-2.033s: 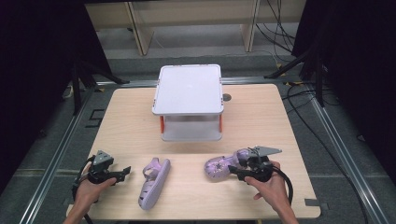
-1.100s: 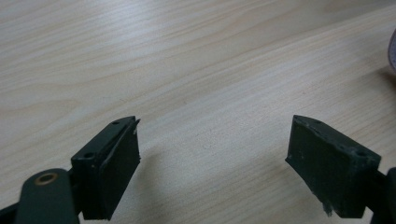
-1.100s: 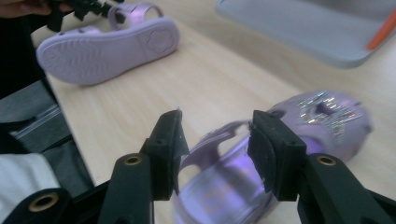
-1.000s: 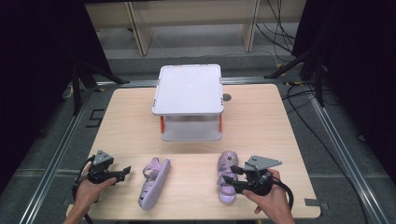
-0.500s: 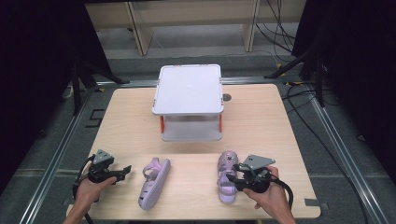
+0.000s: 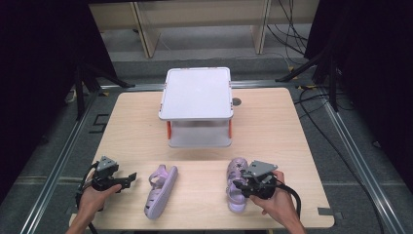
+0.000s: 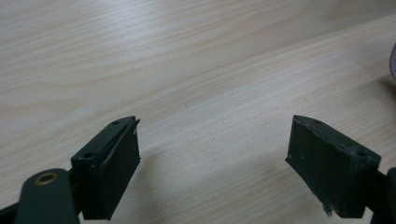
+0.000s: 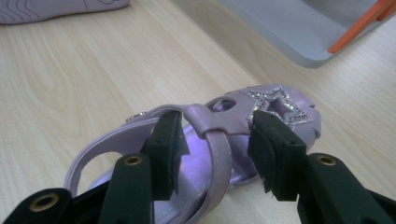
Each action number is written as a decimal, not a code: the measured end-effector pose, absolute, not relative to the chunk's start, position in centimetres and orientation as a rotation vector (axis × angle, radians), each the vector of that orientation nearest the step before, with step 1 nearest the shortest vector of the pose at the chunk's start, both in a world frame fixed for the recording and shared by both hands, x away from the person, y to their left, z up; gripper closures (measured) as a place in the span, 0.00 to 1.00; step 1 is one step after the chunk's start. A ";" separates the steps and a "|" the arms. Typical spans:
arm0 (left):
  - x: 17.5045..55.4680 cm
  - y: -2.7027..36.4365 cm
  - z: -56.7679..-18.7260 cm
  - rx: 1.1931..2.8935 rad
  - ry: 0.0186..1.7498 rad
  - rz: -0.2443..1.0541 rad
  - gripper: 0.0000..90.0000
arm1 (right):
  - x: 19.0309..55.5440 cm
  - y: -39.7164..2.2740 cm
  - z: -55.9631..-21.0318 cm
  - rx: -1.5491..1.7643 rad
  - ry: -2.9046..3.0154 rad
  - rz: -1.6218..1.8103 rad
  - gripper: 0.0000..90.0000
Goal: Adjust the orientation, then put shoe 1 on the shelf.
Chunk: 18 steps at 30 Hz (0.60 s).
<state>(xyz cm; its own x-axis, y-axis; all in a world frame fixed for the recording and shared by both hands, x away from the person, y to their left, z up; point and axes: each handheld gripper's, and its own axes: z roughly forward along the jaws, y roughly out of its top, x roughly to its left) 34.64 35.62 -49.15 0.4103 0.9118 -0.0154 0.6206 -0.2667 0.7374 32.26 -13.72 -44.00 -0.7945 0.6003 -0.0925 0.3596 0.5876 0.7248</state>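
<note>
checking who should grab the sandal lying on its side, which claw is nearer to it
Left. The left claw sits just to the left of the sandal on its side, open over bare table. The right claw is farther right, around the other sandal.

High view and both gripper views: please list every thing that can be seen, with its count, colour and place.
Sandal with star: 1, lilac, near right part of the table, upright, between the jaws of the right gripper.
Second sandal: 1, lilac, near left of centre, lying on its side.
Storage box: 1, white with a flat lid and orange clips, far middle of the table.
Table: 1, light wood, with a small dark round spot right of the box.
Cables: several, black, on the floor at the far right.
Left gripper: 1, black, near left corner, jaws wide apart over bare wood, holding nothing.
Right gripper: 1, black, jaws set around the star sandal's straps; whether the pads press on it is not clear.
Hands: 2, one on each gripper.
</note>
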 end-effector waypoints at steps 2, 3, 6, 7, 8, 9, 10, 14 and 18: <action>34.9 35.9 -49.1 2.024 1.239 0.570 0.18 | 32.5 -13.6 -44.2 0.770 2.492 1.017 0.61; 34.6 35.9 -49.1 2.012 1.280 0.557 0.18 | 32.5 -13.6 -44.2 0.769 2.493 1.017 0.61; 34.6 35.7 -49.2 1.962 1.305 0.556 0.18 | 32.6 -13.6 -44.1 0.772 2.489 1.012 0.63; 34.5 35.7 -49.2 1.959 1.310 0.556 0.18 | 32.6 -13.6 -44.1 0.764 2.487 1.010 0.64; 34.7 36.0 -49.1 1.996 1.271 0.571 0.18 | 32.7 -13.6 -44.1 0.761 2.488 1.006 0.66; 34.7 35.9 -49.2 1.980 1.291 0.570 0.18 | 32.7 -13.6 -44.1 0.756 2.486 0.993 0.69; 34.7 35.8 -49.2 1.966 1.288 0.559 0.18 | 32.7 -13.6 -44.1 0.752 2.490 0.977 0.72; 34.6 35.7 -49.2 1.960 1.300 0.557 0.18 | 32.8 -13.9 -43.9 0.775 2.483 0.977 0.81; 34.8 35.9 -49.1 1.984 1.254 0.562 0.18 | 32.8 -14.1 -43.8 0.760 2.477 0.983 0.87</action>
<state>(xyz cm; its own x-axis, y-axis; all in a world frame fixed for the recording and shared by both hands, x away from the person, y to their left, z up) 34.81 35.90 -49.09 0.4338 0.9009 -0.0115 0.5907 -0.2748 0.7587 32.80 -14.10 -43.81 -0.7867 0.6022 -0.1354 0.3454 0.6113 0.7120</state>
